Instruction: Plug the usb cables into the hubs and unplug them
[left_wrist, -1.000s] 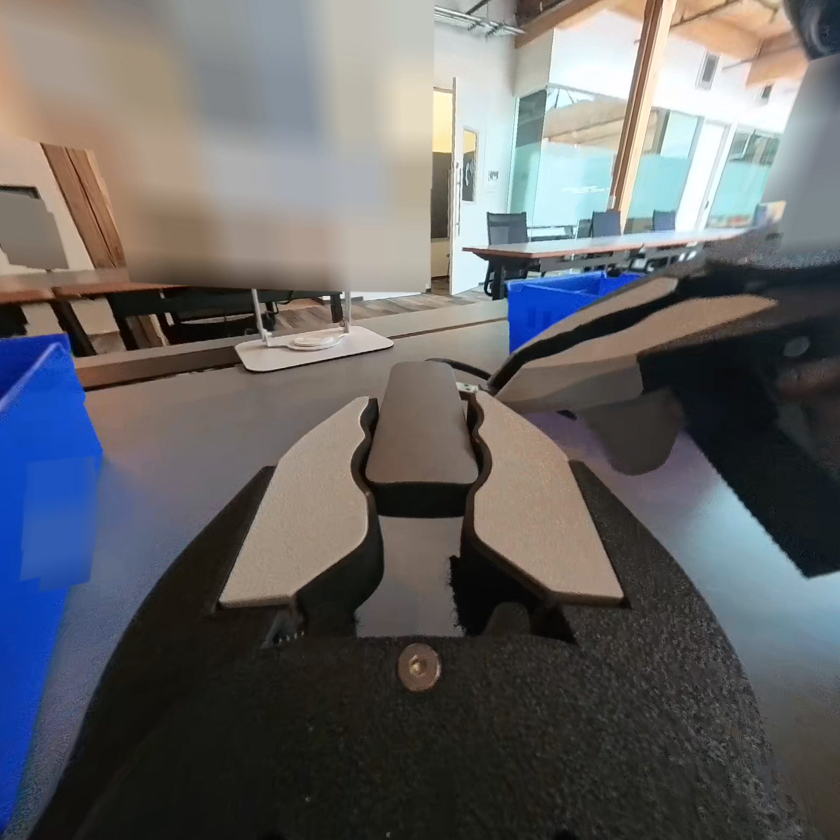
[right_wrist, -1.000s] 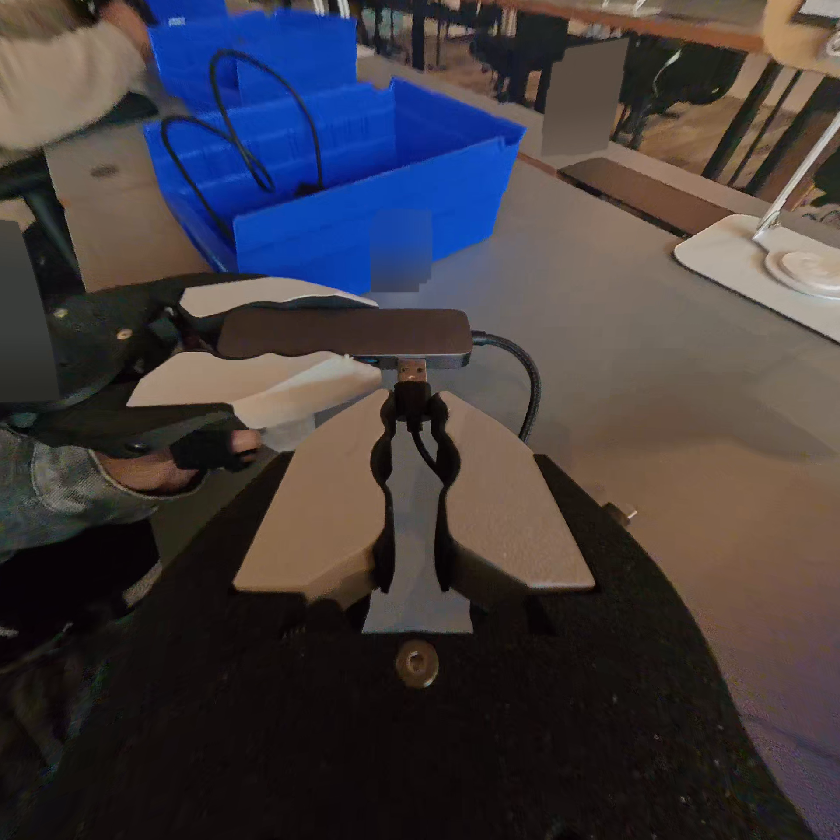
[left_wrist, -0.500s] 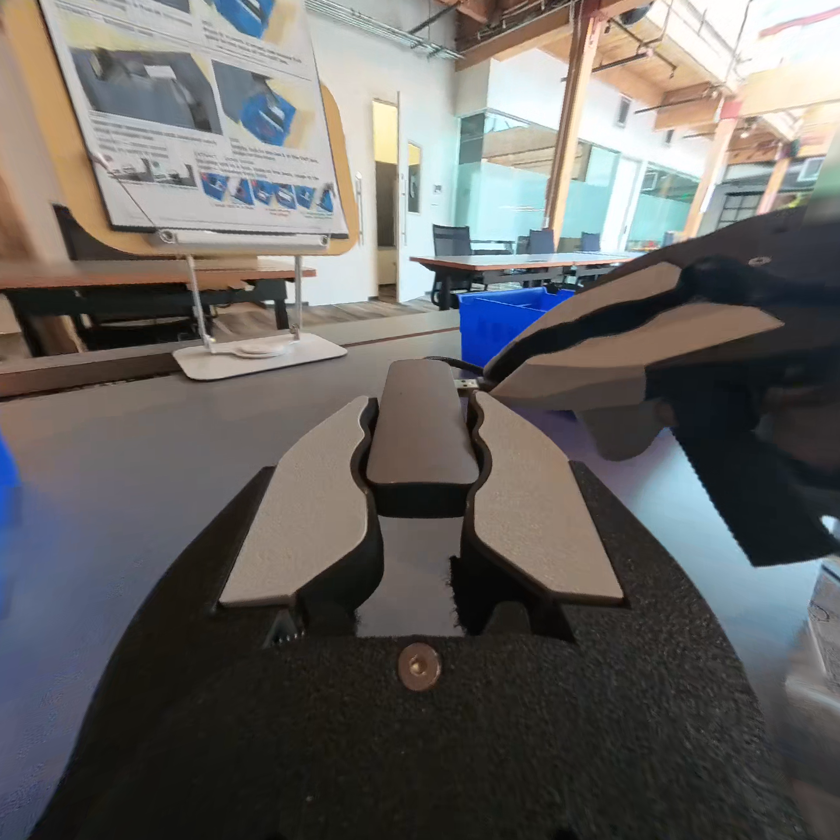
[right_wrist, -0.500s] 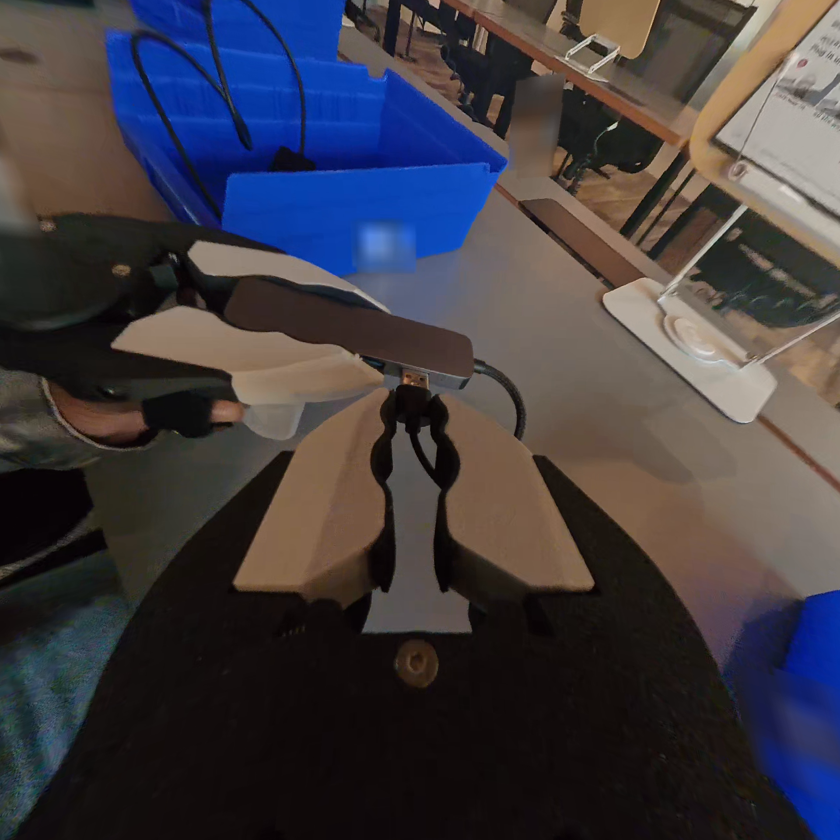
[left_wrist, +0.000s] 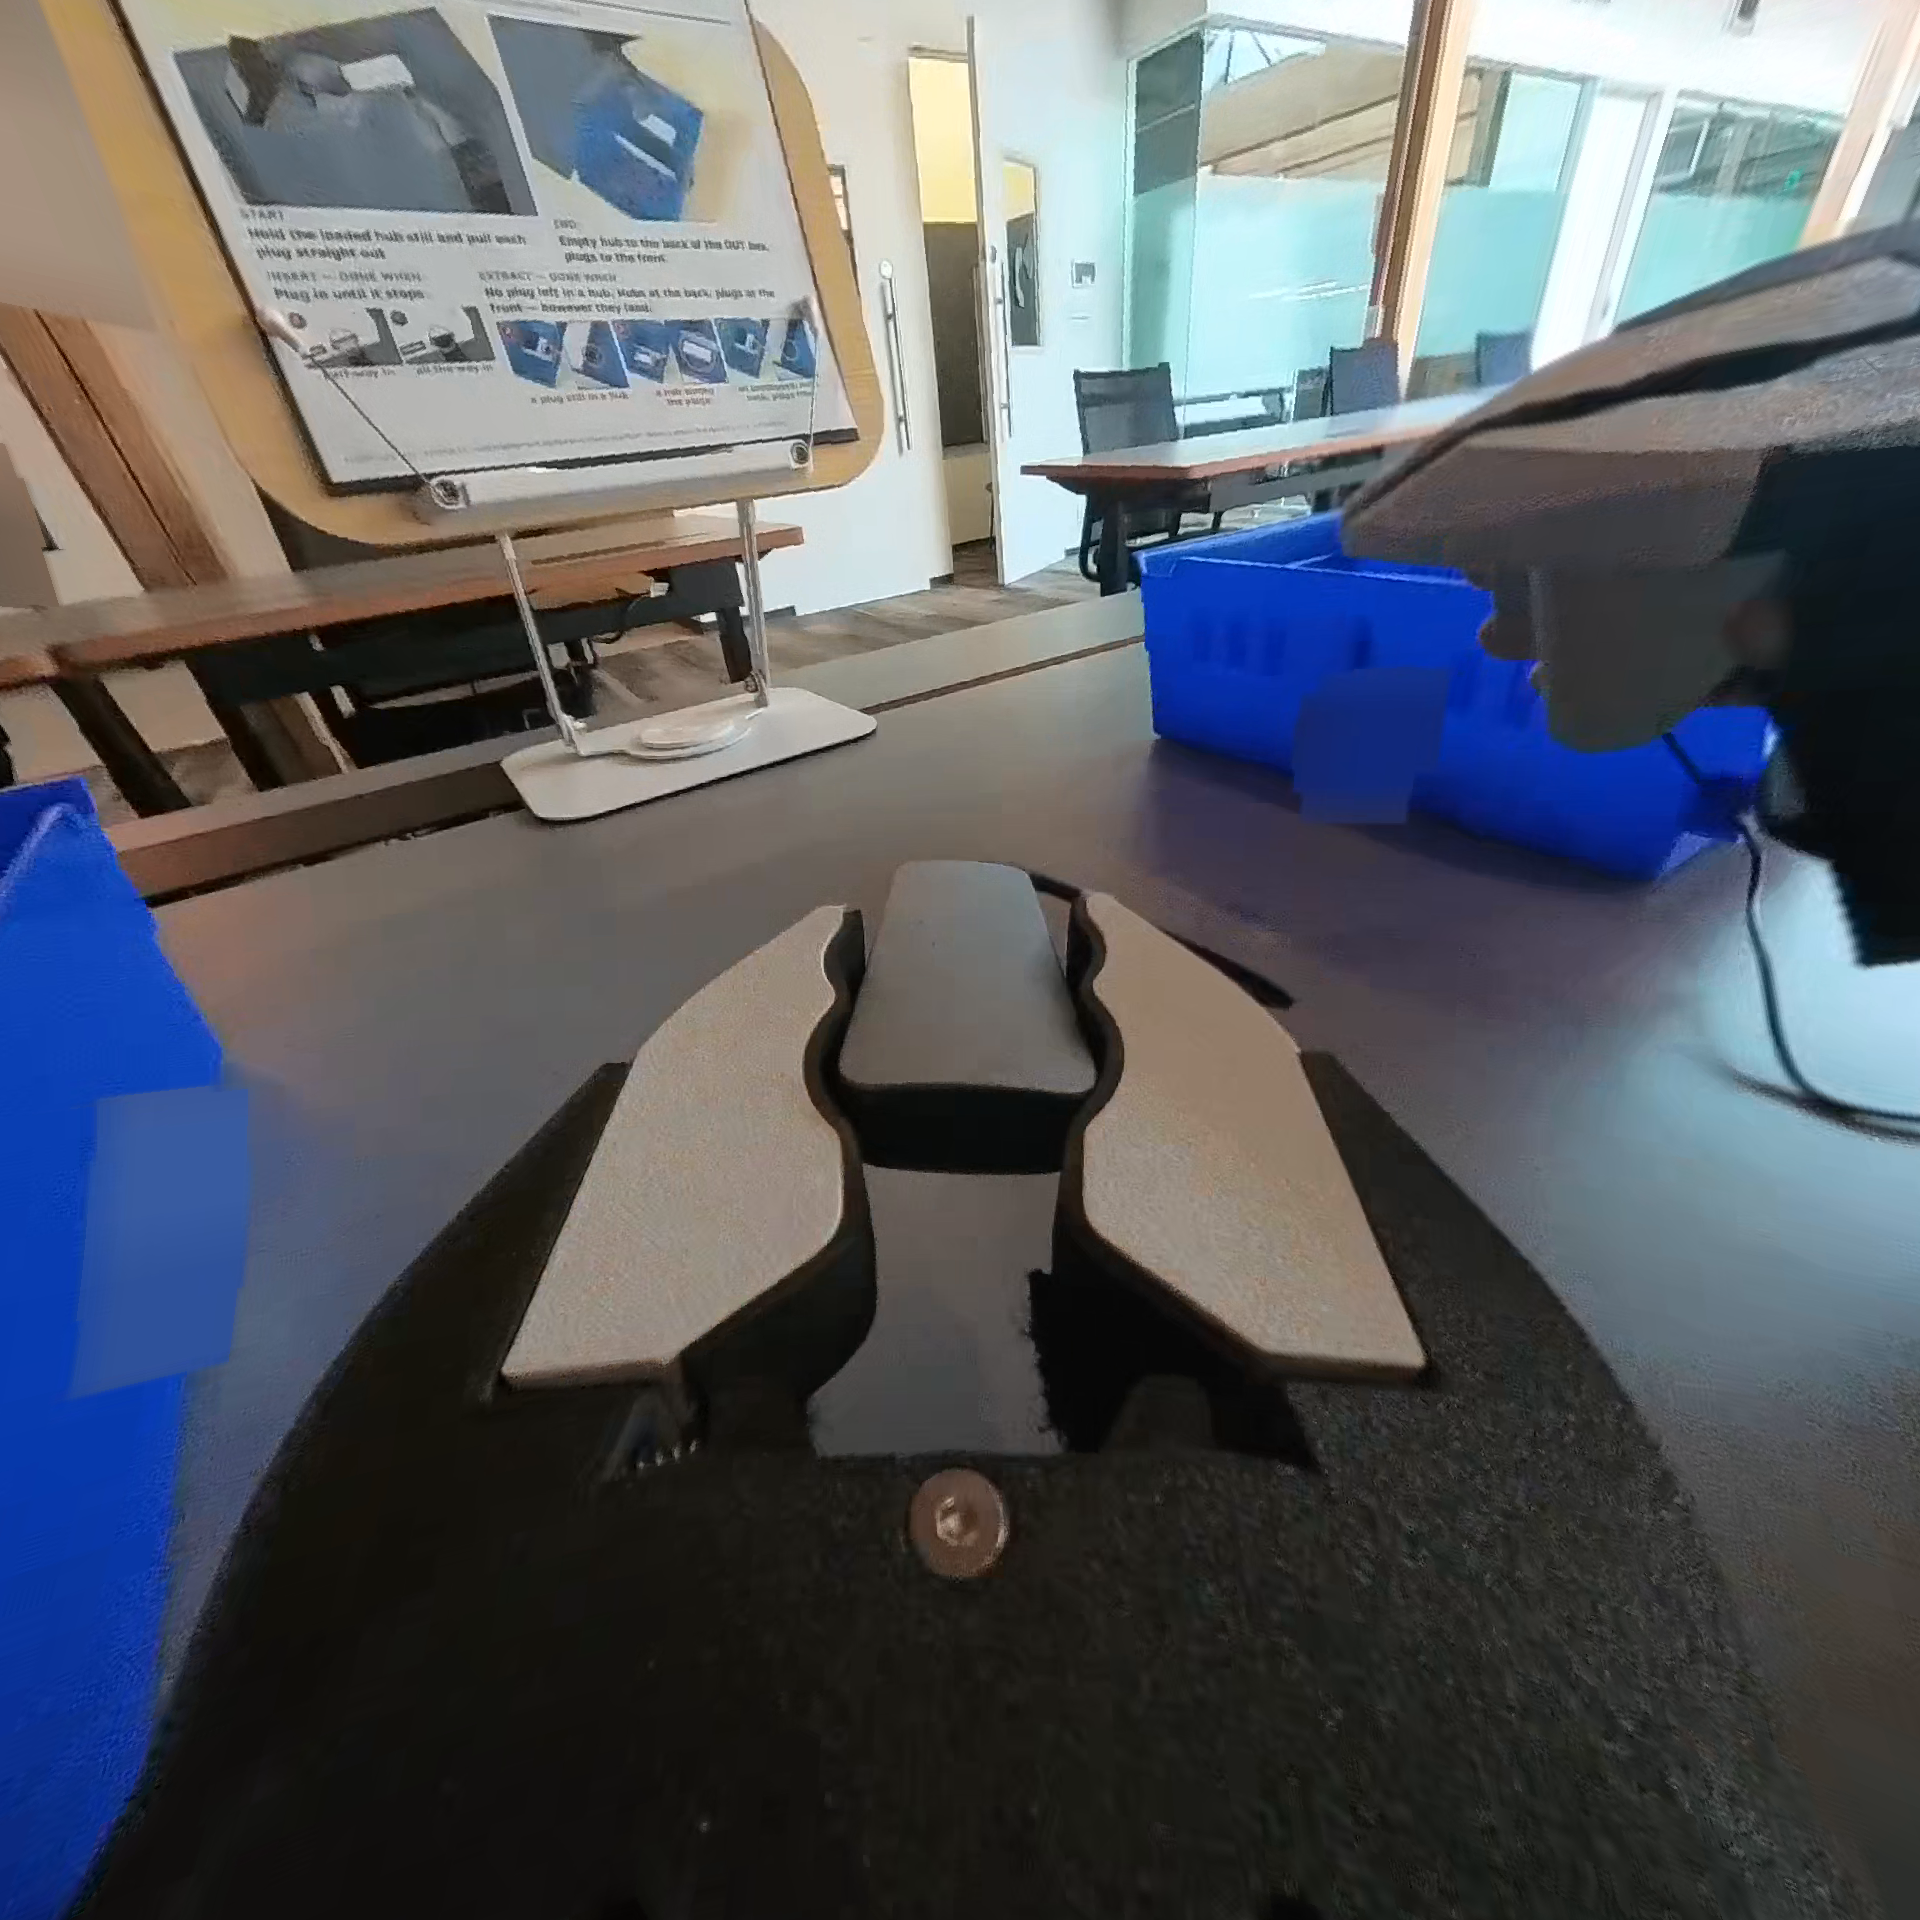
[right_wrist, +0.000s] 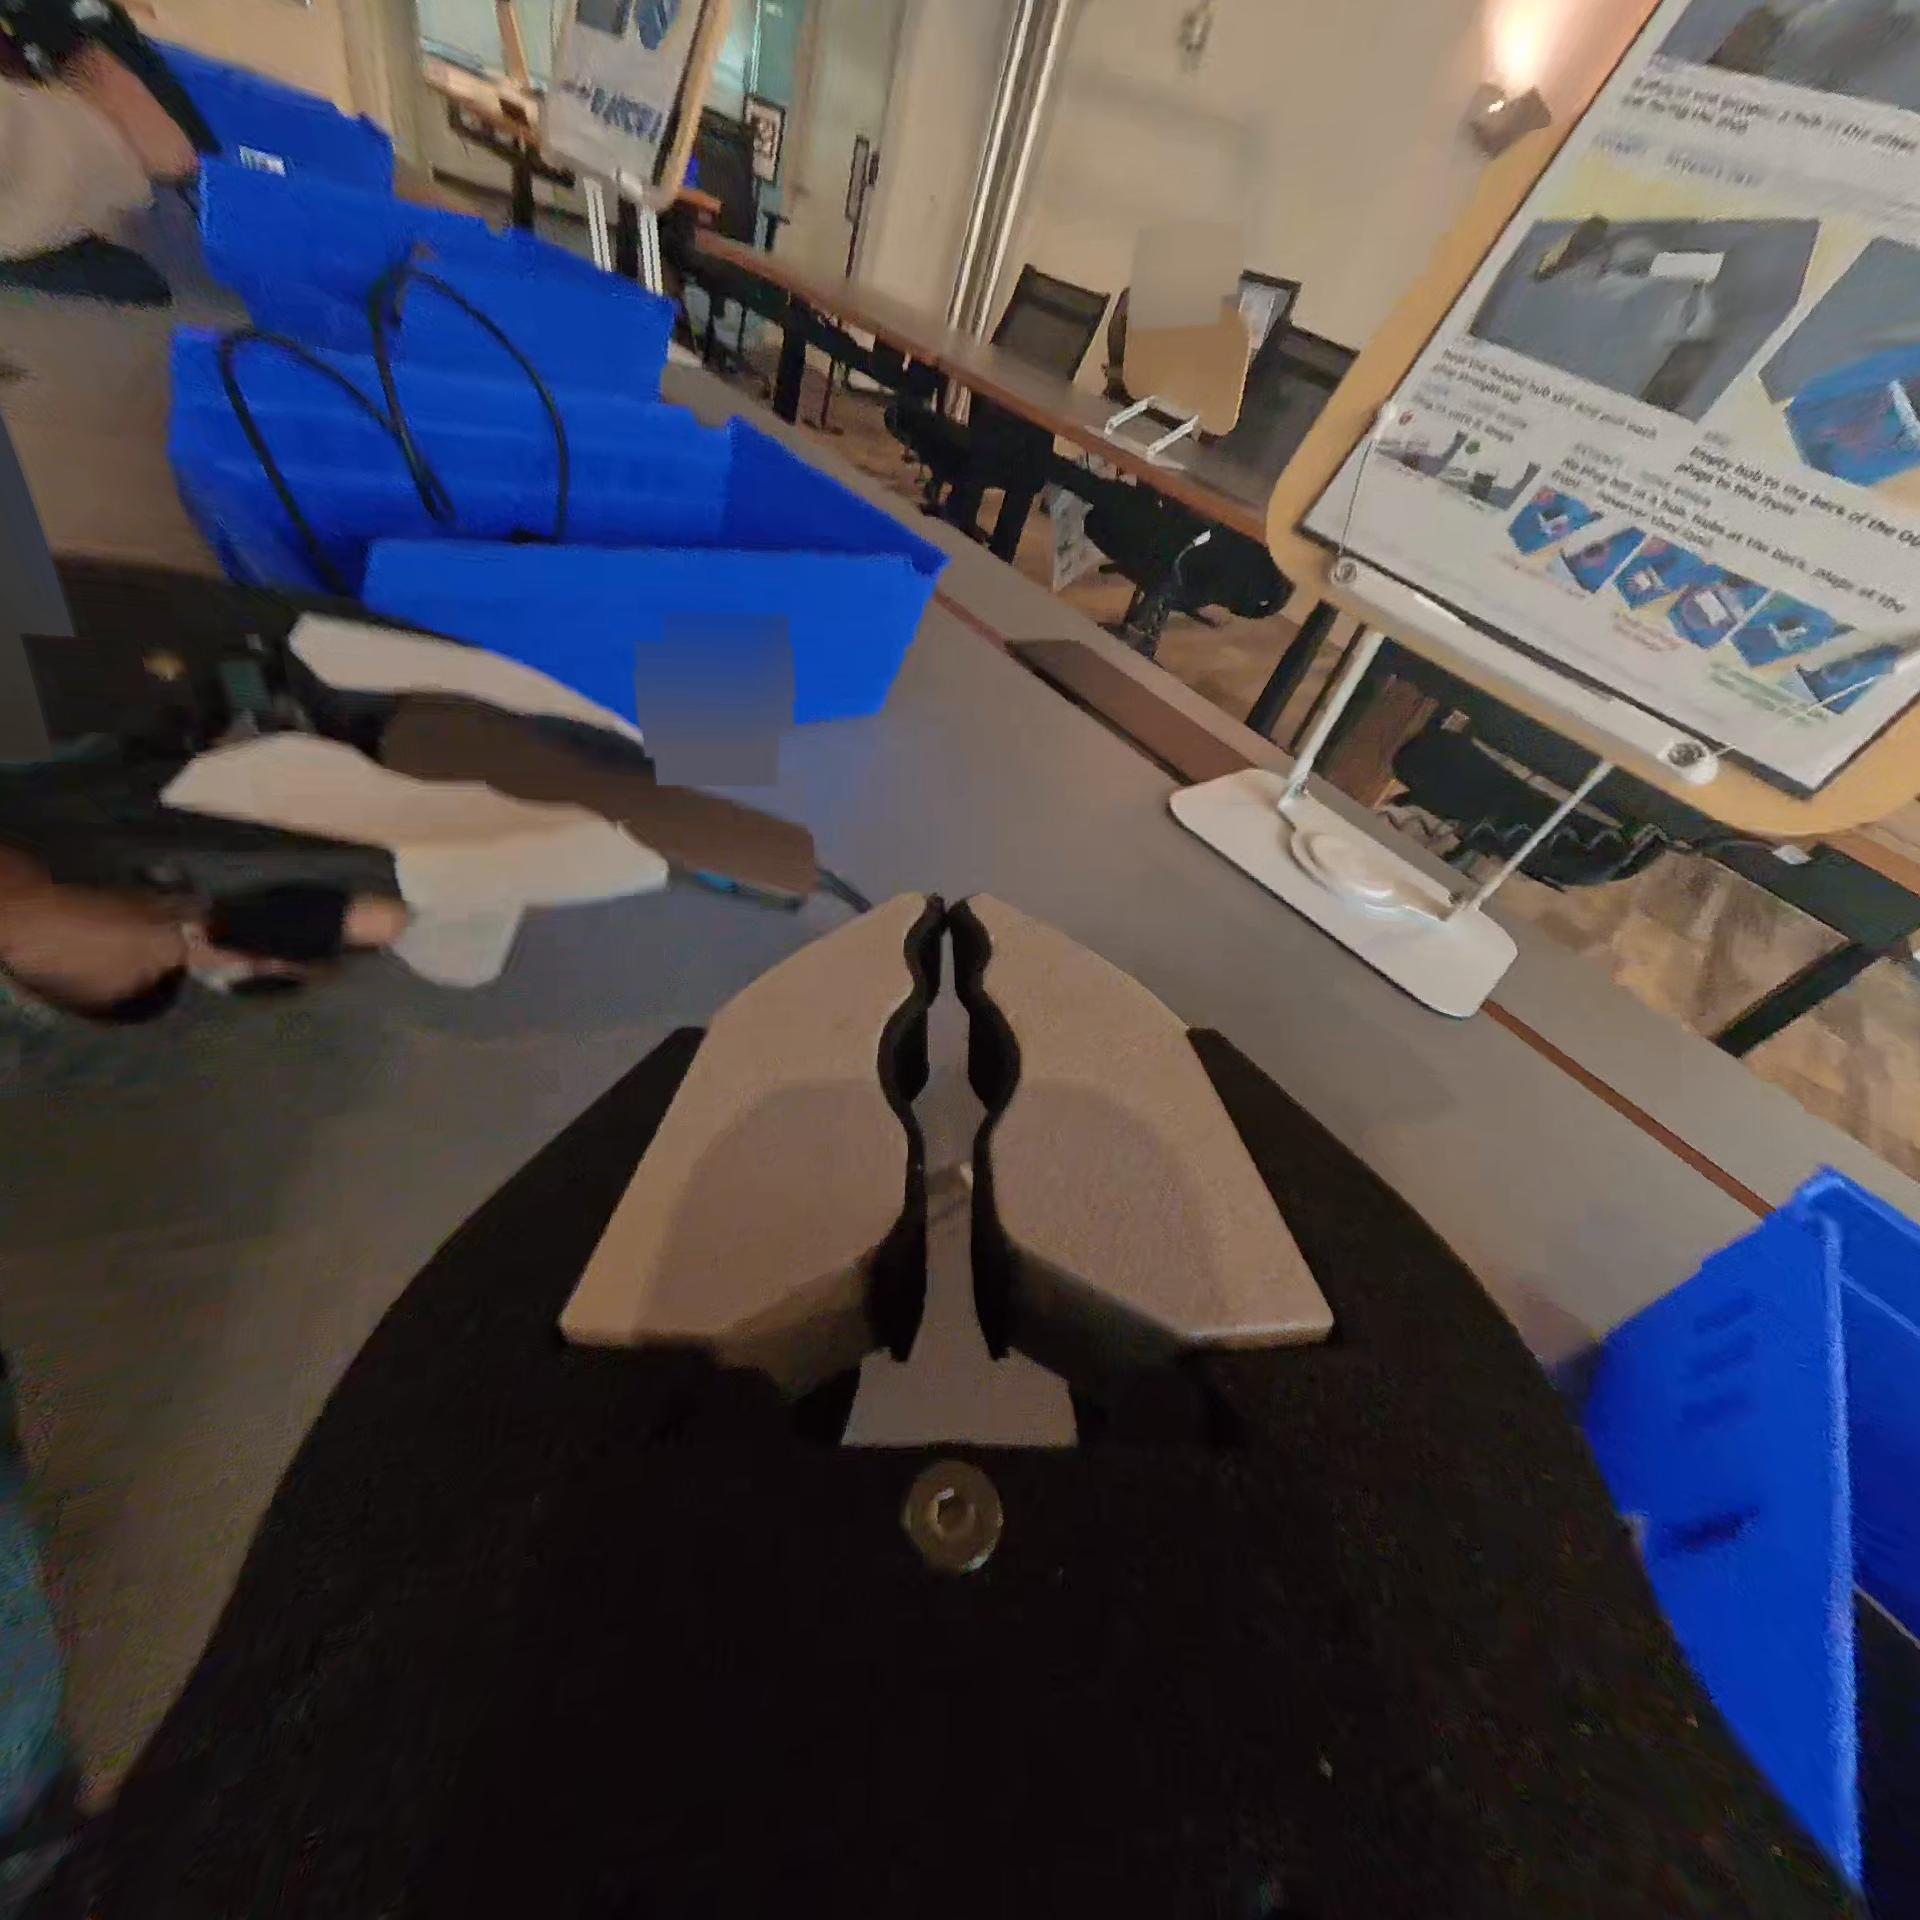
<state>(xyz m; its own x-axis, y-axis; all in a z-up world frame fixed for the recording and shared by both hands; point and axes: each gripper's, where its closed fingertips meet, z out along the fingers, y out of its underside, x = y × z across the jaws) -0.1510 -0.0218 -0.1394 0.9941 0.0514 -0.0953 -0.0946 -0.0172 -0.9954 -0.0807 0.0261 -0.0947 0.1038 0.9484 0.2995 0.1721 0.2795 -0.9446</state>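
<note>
One grey hub (left_wrist: 966, 987). Two sets of tongs, the left (left_wrist: 966, 935) and the right (right_wrist: 948, 906). Beside the hub on the bench (left_wrist: 520, 987), at least three blue bins (right_wrist: 644, 613), one sign stand (left_wrist: 686, 743), two black cable loops (right_wrist: 468, 405).

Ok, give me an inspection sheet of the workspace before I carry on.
Surface: dark grey table, nothing loose seen on it.
Job's things: hub; one blue bin on the left, another blue bin on the right.
Clutter: sign stand at the far edge.
Grippers: left claw shut on the hub; right claw shut, raised apart from the hub.
Cables: thin usb cable hangs from the right claw, plug not clearly seen; black cables loop in a bin.
Surroundings: office desks, chairs, glass partitions.
</note>
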